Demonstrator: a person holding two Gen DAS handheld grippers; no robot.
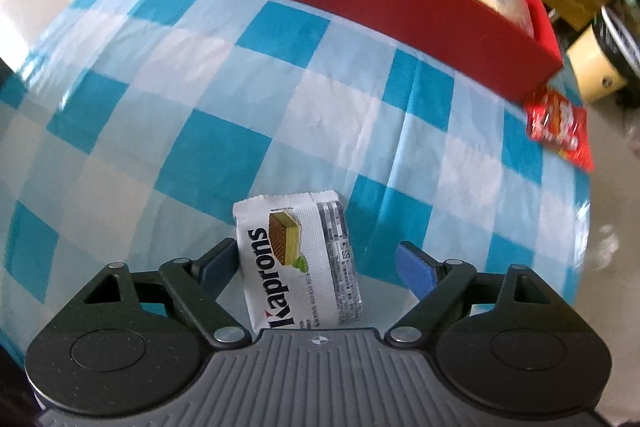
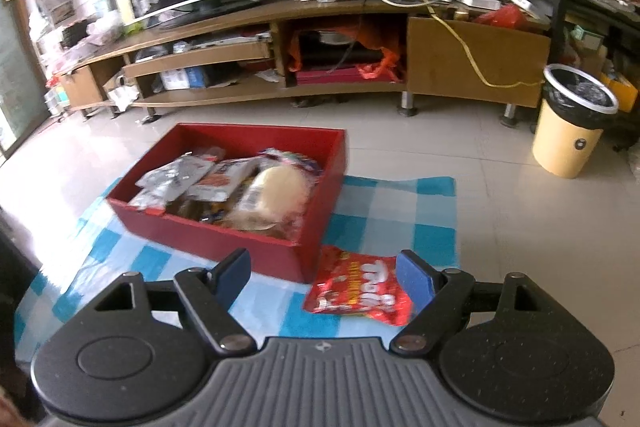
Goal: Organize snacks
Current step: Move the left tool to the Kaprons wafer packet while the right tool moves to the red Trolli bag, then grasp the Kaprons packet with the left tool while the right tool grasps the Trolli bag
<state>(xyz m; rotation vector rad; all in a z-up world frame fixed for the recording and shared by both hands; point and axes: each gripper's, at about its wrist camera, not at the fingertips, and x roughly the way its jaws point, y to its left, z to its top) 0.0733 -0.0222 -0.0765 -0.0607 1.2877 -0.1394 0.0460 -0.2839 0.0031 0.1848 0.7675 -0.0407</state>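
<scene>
Here, the left gripper (image 1: 316,263) hangs over a blue-and-white checked cloth (image 1: 224,75) with its jaws spread wide; a white Kaprons wafer packet (image 1: 298,263) lies between them, close against the left finger and apart from the right. Farther off stands a red box (image 2: 224,233) heaped with wrapped snacks. The right gripper (image 2: 324,277), jaws likewise wide apart and empty, hovers near a red snack bag (image 2: 360,283) lying just beside the box's near right corner.
</scene>
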